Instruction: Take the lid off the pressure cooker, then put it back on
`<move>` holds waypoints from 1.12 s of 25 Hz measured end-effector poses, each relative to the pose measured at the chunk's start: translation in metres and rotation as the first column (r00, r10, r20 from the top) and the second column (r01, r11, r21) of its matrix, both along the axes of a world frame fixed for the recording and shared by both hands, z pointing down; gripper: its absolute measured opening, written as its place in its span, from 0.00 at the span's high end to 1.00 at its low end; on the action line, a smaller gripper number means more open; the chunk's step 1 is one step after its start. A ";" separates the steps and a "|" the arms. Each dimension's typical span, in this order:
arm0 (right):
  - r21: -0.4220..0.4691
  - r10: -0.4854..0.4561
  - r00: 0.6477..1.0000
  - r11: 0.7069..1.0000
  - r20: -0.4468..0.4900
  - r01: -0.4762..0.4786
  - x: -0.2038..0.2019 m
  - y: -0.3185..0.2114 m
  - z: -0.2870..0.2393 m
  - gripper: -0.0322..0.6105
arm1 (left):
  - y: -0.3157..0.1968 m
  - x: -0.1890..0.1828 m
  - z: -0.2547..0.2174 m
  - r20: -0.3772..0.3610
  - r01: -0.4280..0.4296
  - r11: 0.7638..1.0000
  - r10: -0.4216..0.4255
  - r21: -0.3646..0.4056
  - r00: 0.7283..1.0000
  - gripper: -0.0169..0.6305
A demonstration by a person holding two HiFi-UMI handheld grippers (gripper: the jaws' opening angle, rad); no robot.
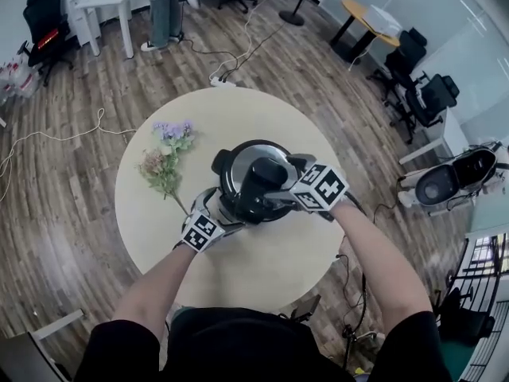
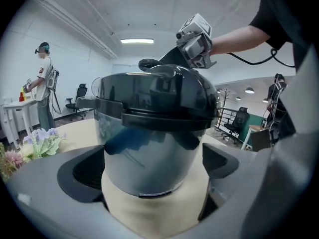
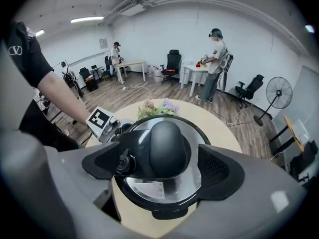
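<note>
A black and steel pressure cooker [image 1: 253, 183] stands in the middle of the round table [image 1: 262, 269], its lid [image 3: 164, 183] on, with a domed black knob handle [image 3: 167, 147] on top. My right gripper [image 3: 162, 166] points steeply down over the lid. Its jaws stand on either side of the knob with gaps showing, so it is open. From the near left, my left gripper [image 2: 152, 173] points almost level at the steel body [image 2: 149, 158]. It is open too, the body filling the space just in front of its pads [image 2: 87, 171].
A bunch of artificial flowers [image 1: 165, 159] lies on the table left of the cooker. A cord [image 1: 350, 201] runs off the table's right side. Office chairs, desks, a fan and floor cables surround the table, and a person [image 1: 163, 6] stands at a far desk.
</note>
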State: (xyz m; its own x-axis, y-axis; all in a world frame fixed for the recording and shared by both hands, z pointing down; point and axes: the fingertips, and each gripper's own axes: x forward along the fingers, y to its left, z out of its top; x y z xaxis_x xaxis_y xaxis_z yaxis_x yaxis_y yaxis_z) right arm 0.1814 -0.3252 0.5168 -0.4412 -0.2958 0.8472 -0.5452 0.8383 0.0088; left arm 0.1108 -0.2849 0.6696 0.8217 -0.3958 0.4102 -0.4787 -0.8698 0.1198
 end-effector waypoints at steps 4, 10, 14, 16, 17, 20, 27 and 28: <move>-0.135 -0.097 0.989 0.987 -0.108 0.082 -0.006 -0.006 0.018 0.21 | -0.001 0.000 0.002 -0.006 0.013 1.000 -0.013 -0.004 1.000 0.06; -0.205 -0.146 0.971 0.973 -0.190 0.106 -0.015 -0.019 0.036 0.33 | 0.000 0.002 0.004 -0.006 0.014 1.000 -0.014 -0.001 1.000 0.06; -0.223 -0.175 0.955 0.967 -0.241 0.121 -0.013 -0.022 0.040 0.43 | -0.001 0.002 0.004 0.006 0.016 1.000 -0.016 0.005 1.000 0.06; -0.229 -0.180 0.949 0.966 -0.259 0.121 -0.013 -0.021 0.040 0.44 | -0.001 0.002 0.005 0.006 0.018 1.000 -0.018 0.005 1.000 0.06; -0.232 -0.175 0.948 0.966 -0.266 0.114 -0.013 -0.020 0.040 0.45 | 0.000 0.002 0.005 0.006 0.019 1.000 -0.019 0.005 1.000 0.06; -0.233 -0.125 0.954 0.971 -0.274 0.060 -0.014 -0.021 0.042 0.50 | -0.001 0.002 0.006 0.005 0.021 1.000 -0.021 0.006 1.000 0.06; -0.246 -0.048 0.955 0.969 -0.292 -0.027 -0.012 -0.024 0.042 0.50 | -0.001 0.004 0.005 0.013 0.026 1.000 -0.026 0.002 1.000 0.06; -0.250 -0.037 0.954 0.967 -0.297 -0.040 -0.012 -0.024 0.041 0.50 | -0.001 0.004 0.005 0.014 0.027 1.000 -0.027 0.001 1.000 0.06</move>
